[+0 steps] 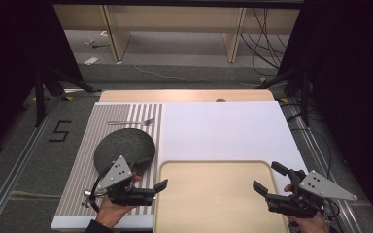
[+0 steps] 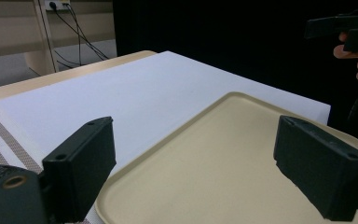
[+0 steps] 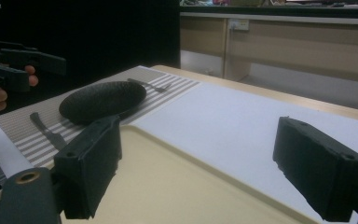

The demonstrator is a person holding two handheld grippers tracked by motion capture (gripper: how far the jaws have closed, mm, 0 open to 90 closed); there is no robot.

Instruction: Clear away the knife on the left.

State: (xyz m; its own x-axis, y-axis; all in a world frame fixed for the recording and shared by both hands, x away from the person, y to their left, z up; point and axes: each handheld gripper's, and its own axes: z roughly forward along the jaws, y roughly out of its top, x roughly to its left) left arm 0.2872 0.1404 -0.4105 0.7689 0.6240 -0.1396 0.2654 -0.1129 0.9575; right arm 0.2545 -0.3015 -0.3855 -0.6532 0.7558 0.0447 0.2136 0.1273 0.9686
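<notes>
nearest, a beige tray (image 1: 218, 194) lying flat on the desk (image 1: 223, 128), bare inside, set between the two pairs of tongs. left tongs (image 1: 161, 186) just at the tray's left rim, jaws spread wide, holding nothing; in the left gripper view, the same open jaws aimed across the tray (image 2: 223, 168). right tongs (image 1: 268, 178) over the tray's right edge, likewise gaping and holding nothing; in the right gripper view, jaws well apart above the tray (image 3: 168, 186).

looks like a stiff, light, moulded tray with a raised rolled rim: probably smooth and a little slippery, not fragile. best taken by the rim on both short sides at once, one jaw under the lip and one over, near the middle of each side so as to stay level. likely to tip or slide if pinched on one side alone.

further off to the left, a striped placemat (image 1: 85, 160) with a dark round plate (image 1: 124, 145) on it; a dark knife (image 3: 44, 130) beside the plate, seen from the right tongs' camera. beyond the plate, a fork (image 1: 131, 122) lying crosswise on the stripes. past all that, a white sheet (image 1: 223, 126) covering the rest of the desk.
</notes>
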